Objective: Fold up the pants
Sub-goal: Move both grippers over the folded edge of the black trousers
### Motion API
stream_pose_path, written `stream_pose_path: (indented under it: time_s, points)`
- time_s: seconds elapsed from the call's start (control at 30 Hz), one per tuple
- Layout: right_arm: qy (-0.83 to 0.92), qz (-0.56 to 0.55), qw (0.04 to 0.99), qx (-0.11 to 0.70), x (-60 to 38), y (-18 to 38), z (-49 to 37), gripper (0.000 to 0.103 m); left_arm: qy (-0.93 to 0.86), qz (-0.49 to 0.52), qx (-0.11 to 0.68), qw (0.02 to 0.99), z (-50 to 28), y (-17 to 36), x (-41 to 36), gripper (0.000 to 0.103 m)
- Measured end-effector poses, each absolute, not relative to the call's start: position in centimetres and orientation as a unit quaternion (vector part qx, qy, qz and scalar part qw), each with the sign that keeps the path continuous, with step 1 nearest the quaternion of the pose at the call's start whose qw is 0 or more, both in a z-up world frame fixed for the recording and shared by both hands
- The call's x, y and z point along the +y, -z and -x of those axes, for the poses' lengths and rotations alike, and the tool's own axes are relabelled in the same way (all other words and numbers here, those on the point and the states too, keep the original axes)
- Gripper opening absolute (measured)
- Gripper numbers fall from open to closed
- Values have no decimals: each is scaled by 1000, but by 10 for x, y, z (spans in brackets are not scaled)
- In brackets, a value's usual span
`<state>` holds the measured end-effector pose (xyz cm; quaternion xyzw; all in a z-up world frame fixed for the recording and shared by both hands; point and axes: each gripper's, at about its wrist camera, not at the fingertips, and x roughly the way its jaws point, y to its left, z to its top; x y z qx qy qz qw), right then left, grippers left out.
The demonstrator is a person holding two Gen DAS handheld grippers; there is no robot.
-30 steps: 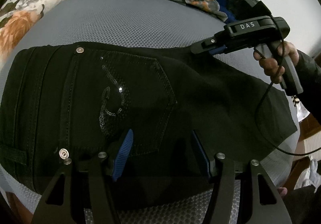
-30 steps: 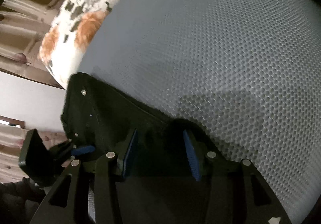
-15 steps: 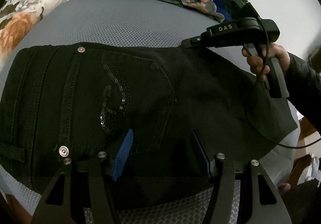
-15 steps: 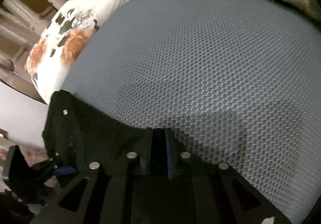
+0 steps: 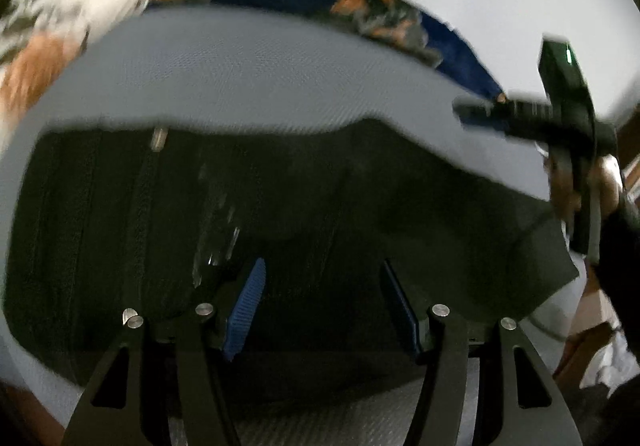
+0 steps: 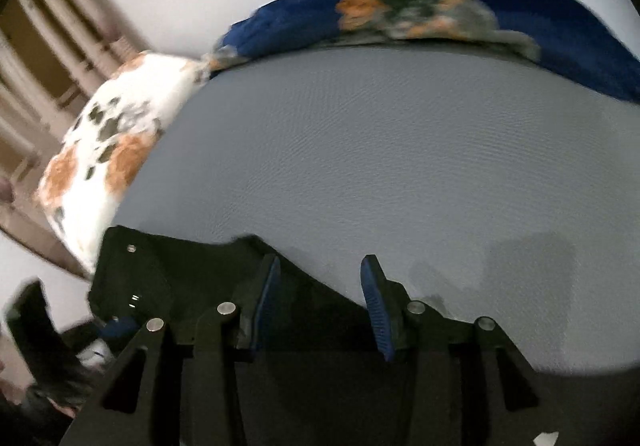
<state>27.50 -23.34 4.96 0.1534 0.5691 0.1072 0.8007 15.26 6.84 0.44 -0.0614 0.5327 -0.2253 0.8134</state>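
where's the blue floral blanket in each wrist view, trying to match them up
Left wrist view: the blue floral blanket arcs along the far edge of the grey mattress, top centre running down to the right.
Right wrist view: the blue floral blanket lies across the top right, again beyond the grey mattress.
Shared landmark: the white floral pillow sits just left of the blanket's end in both views.

The black pants (image 5: 280, 214) lie folded and flat on the grey mesh bed (image 5: 256, 86), sequinned back pocket up, waistband to the left.
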Motion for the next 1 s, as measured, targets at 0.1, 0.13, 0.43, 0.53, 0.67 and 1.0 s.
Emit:
stream_pose_path:
  time_s: [0.1, 0.13, 0.43, 0.53, 0.67, 1.0]
  points:
    - [-75, -150, 812, 559, -246, -48, -251, 41, 260, 50, 515, 815, -174, -13, 47, 60]
    - [-66, -150, 812, 561, -249, -46, -245, 41, 271, 46, 513, 813, -182, -12, 39, 60]
    - [-21, -119, 818, 562, -241, -26, -226, 41, 298, 15, 518, 801, -267, 4, -41, 60]
    - [-9, -91, 824, 559, -236, -18, -227, 40, 268, -4, 532, 803, -281, 18, -47, 60]
    - [20, -78, 829, 553, -252, -11, -224, 36, 240, -33, 531, 812, -286, 28, -39, 60]
    - [115, -131, 821, 544, -348, -21, -193, 35, 231, -18, 543, 807, -298, 24, -26, 61]
